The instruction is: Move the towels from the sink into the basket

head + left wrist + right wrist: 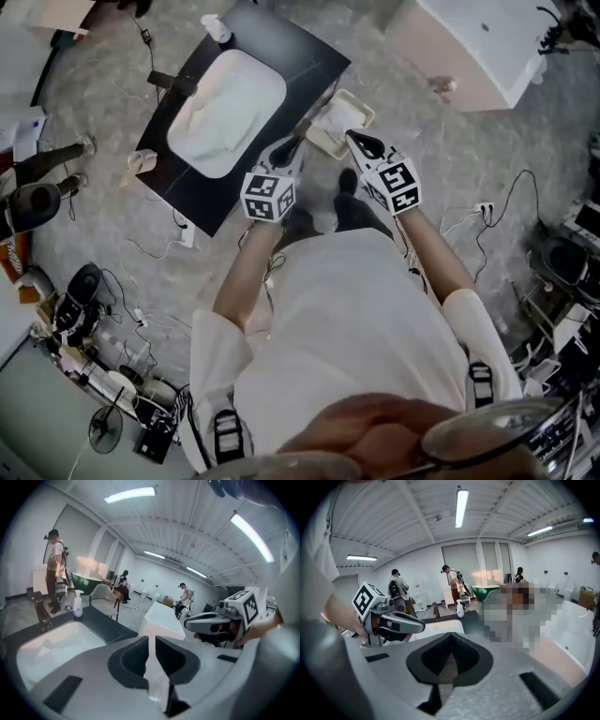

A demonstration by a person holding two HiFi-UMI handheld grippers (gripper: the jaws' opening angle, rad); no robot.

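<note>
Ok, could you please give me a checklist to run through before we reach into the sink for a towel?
1. Are the white cloth towels in the white rounded sink: ok.
2. Is the cream rectangular basket beside the black counter: ok.
3. Is there room in the basket: cannot tell.
4. Are the left tongs empty: ok, a narrow gap, nothing between.
5. Are the right tongs open to grasp: not ok, closed and empty.

A big indoor test hall set up as mock bathrooms – not a home. A white sink [225, 112] sits in a freestanding black counter [300, 56] on bare concrete, with a white bathtub [469, 47] standing loose off the counter's far corner. Cables [506, 211] trail across the floor. Strip lights [461, 503] hang from a ribbed ceiling, and people wearing recording rigs [55, 569] stand about – a green tub [485, 591] behind them.
</note>
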